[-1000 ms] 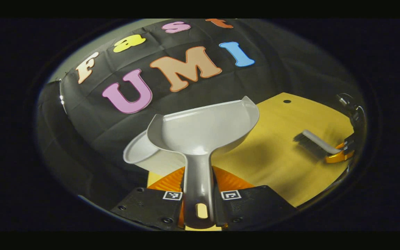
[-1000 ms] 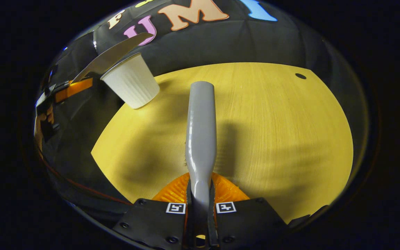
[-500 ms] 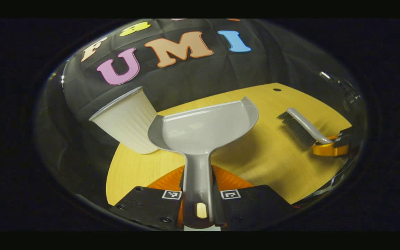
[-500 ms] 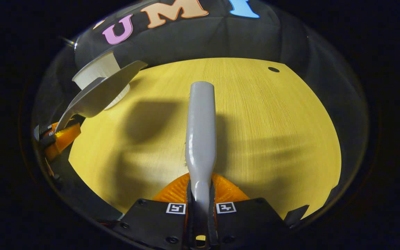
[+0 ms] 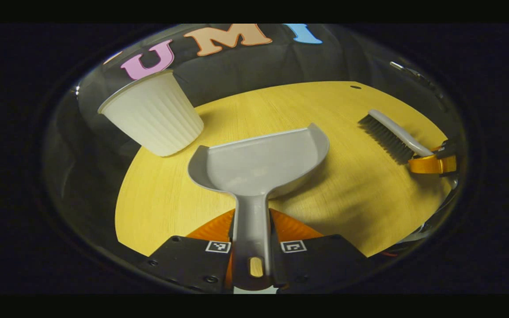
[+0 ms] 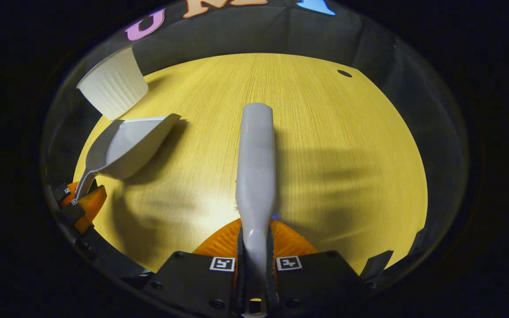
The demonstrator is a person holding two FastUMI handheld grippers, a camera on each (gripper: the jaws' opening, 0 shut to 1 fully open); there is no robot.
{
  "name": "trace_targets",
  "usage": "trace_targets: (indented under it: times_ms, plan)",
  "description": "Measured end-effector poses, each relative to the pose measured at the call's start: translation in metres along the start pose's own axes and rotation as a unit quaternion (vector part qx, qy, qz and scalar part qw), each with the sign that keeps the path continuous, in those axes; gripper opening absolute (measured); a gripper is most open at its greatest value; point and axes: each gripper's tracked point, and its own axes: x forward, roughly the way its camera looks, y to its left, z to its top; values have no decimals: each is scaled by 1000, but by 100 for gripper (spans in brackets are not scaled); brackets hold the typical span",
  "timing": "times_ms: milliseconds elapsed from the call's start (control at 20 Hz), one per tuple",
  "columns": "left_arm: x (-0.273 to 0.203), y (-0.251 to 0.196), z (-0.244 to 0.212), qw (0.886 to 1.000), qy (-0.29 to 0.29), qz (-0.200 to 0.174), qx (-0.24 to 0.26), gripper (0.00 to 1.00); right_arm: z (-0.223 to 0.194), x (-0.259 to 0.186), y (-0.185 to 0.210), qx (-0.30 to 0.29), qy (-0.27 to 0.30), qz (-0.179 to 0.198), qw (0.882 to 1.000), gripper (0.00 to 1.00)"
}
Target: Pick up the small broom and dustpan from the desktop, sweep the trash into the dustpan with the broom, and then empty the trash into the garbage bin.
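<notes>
My left gripper [image 5: 252, 229] is shut on the handle of the grey dustpan [image 5: 259, 161], which hangs over the yellow desktop [image 5: 347, 198] with its scoop facing up and bare inside. The white ribbed garbage bin [image 5: 153, 115] stands to the pan's upper left, apart from it. My right gripper [image 6: 254, 240] is shut on the small grey broom [image 6: 256, 163], seen from its back, reaching out over the desktop [image 6: 325, 145]. In the left gripper view the broom [image 5: 389, 134] shows dark bristles pointing down at the far right. In the right gripper view the dustpan [image 6: 128, 145] and bin [image 6: 113, 88] are at the left.
A small dark hole [image 6: 344, 73] marks the desktop near its far edge. The black cloth wall rises close behind the table. The bin sits near the table's far left edge. Shadows of both tools fall on the wood.
The dustpan has come away from the bin's mouth and down over the desktop, levelling out. The broom has also come lower, and both views now look further down onto the table.
</notes>
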Motion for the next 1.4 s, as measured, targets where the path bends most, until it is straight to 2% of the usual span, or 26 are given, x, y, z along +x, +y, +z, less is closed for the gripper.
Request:
trace_targets:
  times_ms: [150, 250, 300, 350, 500, 650, 750, 850, 950, 1050, 1100, 1200, 1300, 1400]
  plan:
    - [-1, -6, -10, 1000, 1, 3, 6, 27, -4, 0, -1, -12, 14, 3, 1000, 21]
    - [-2, -10, -18, 1000, 10, 8, -3, 28, -2, 0, -3, -14, 11, 4, 1000, 27]
    - [-3, -15, -21, 1000, 9, 2, -8, 30, -4, 1, -5, -15, 9, 6, 1000, 31]
    - [-5, -14, -18, 1000, -3, 12, -8, 37, -6, -1, -6, -16, 7, 8, 1000, 39]
    - [-12, -22, -12, 999, -24, 22, -8, 100, 0, -17, -9, -23, -17, 19, 999, 98]
    - [-39, -12, 12, 996, -64, 64, -13, 95, 13, -42, -18, -31, -69, 41, 996, 99]
    - [-73, -5, 43, 989, -117, 93, -20, 95, 32, -74, -22, -36, -137, 64, 988, 99]
    - [-115, 3, 86, 975, -186, 116, -33, 95, 59, -121, -27, -42, -220, 88, 971, 99]
    - [-163, 3, 130, 957, -256, 122, -54, 94, 90, -177, -35, -43, -315, 106, 942, 99]
    - [-205, -4, 176, 937, -327, 102, -75, 94, 113, -238, -45, -35, -405, 108, 907, 99]
    - [-226, -6, 200, 924, -362, 90, -81, 94, 121, -267, -49, -26, -443, 105, 890, 96]
    - [-257, -7, 241, 900, -422, 70, -76, 93, 134, -308, -55, -2, -498, 95, 862, 99]
    - [-286, -12, 257, 884, -460, 51, -64, 93, 134, -329, -62, 15, -527, 83, 846, 99]
    - [-304, -17, 270, 874, -482, 36, -53, 93, 128, -335, -67, 17, -544, 69, 836, 99]
